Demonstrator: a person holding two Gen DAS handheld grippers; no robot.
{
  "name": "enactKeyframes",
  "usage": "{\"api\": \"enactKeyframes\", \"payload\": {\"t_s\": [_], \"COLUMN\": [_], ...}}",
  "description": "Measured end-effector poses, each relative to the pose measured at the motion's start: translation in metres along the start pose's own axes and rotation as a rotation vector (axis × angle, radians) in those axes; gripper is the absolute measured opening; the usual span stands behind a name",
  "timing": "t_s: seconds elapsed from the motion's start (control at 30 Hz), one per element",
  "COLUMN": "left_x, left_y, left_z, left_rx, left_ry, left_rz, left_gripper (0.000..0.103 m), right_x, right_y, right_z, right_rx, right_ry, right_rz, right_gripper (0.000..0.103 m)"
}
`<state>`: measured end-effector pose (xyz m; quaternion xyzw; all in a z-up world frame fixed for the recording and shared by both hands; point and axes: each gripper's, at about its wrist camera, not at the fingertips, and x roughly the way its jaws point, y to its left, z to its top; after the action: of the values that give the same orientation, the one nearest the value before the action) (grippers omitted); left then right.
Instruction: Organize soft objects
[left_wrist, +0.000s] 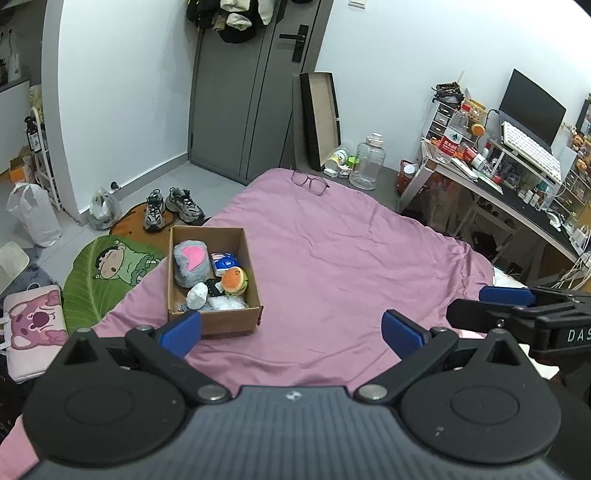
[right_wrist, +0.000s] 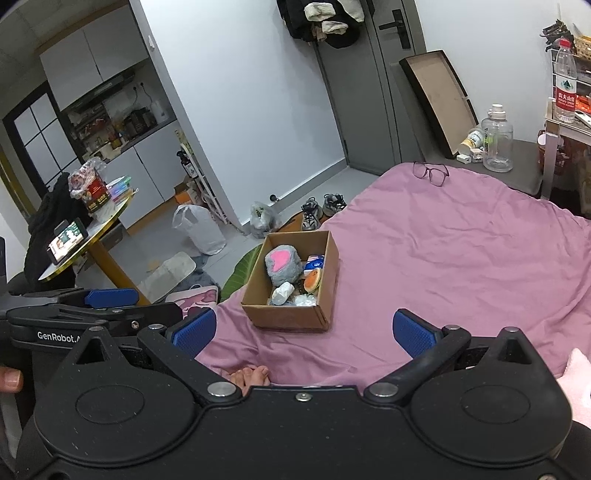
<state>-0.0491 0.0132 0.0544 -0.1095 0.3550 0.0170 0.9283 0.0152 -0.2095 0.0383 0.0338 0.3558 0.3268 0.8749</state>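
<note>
A matt cardboard box (left_wrist: 214, 314) holds a fuzzy grey plush (left_wrist: 190, 264) on wrinkled pink cloth bedding (left_wrist: 351, 258).

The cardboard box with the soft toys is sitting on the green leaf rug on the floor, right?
Not quite. The cardboard box with the soft toys sits on the pink bedspread, near its edge. The green leaf rug is on the floor beside the bed. The left wrist view shows it.

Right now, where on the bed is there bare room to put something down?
The pink sheet lies bare from the cardboard box across to its right edge, and up toward the glasses at the far end. The box itself is crowded with the gray plush, tissue pack and burger toy.
</note>
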Motion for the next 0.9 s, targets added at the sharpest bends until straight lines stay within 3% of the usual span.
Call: {"api": "enactKeyframes", "payload": {"t_s": [0.9], "left_x": [-0.0003], "left_y": [-0.0005], "left_z": [-0.0076], "left_rx": [0.001], "left_ry": [-0.012], "left_rz": [0.017], "left_gripper": [0.103], "right_x": [0.0023], "right_y": [0.0062], "right_z": [-0.0071], "right_rx": [-0.024], "right_ry": [0.011], "right_rz": [-0.023], "right_gripper": [0.103]}}
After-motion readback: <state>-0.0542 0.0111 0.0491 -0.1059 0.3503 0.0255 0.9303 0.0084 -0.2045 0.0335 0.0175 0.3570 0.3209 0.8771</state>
